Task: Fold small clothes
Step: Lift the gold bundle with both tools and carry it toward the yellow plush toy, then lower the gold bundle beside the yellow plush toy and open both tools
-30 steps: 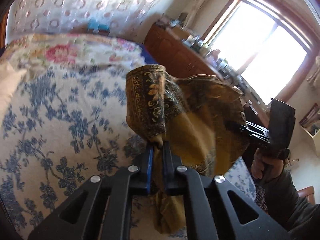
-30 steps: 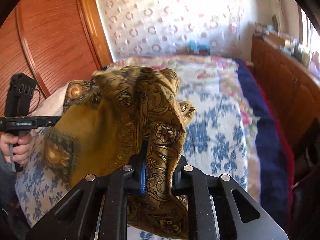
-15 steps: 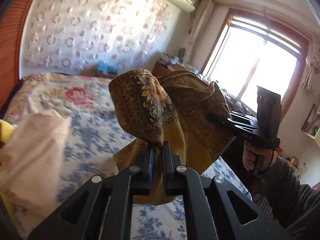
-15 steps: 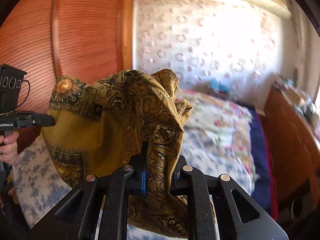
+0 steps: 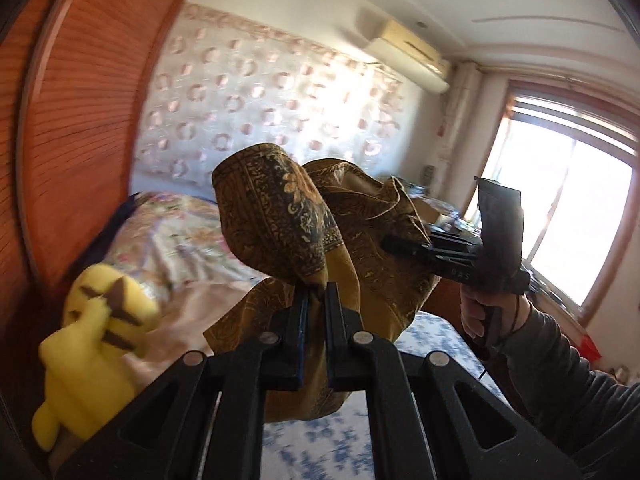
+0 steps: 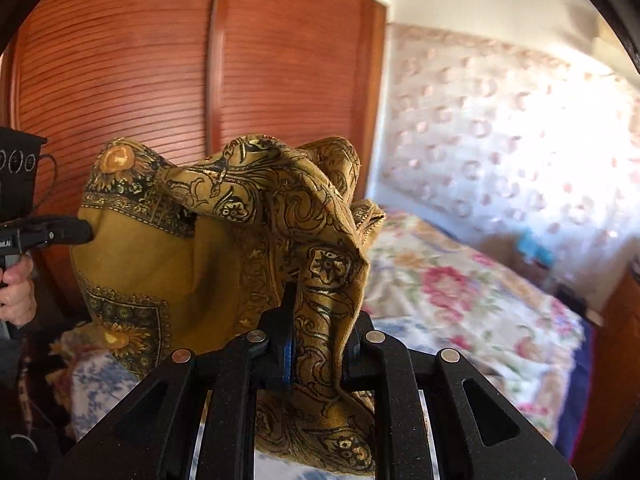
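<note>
Fold not yet formed: mustard paisley scarf (image 5: 280, 216) bunched between left tongs (image 5: 314, 304) and right tongs (image 6: 320, 320), both clamped on its edges, held aloft above bed (image 6: 460, 300); spreading and folding remain.
</note>
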The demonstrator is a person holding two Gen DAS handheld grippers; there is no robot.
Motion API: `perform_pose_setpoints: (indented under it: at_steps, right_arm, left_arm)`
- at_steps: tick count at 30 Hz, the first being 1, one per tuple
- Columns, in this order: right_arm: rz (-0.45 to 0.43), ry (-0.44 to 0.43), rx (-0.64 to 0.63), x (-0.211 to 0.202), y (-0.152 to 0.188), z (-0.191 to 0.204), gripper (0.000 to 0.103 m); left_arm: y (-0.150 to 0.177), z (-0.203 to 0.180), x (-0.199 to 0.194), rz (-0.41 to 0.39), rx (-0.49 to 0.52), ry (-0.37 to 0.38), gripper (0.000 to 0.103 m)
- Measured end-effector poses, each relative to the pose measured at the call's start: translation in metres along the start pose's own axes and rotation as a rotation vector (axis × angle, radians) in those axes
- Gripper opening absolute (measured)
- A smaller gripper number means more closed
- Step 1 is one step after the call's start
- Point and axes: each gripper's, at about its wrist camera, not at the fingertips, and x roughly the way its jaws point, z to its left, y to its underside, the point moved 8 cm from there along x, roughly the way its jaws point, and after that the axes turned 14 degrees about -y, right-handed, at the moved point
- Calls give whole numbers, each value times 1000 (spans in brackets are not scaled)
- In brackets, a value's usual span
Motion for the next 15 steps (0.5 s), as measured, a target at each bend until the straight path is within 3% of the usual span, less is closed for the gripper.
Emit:
perform_pose_setpoints:
  at_steps: [5,9,15]
  right_arm:
    - [137,-82,-19,99,4,-20,13]
    - [230,-57,3,180,13,-45,13]
    - [271,-41,29,233,34,-65,19]
  left_arm:
    - [44,58,58,115,-87,-115,4]
    - [87,92,115,222,-134,-195,4]
    - [104,97,135,227,-110,-275,4]
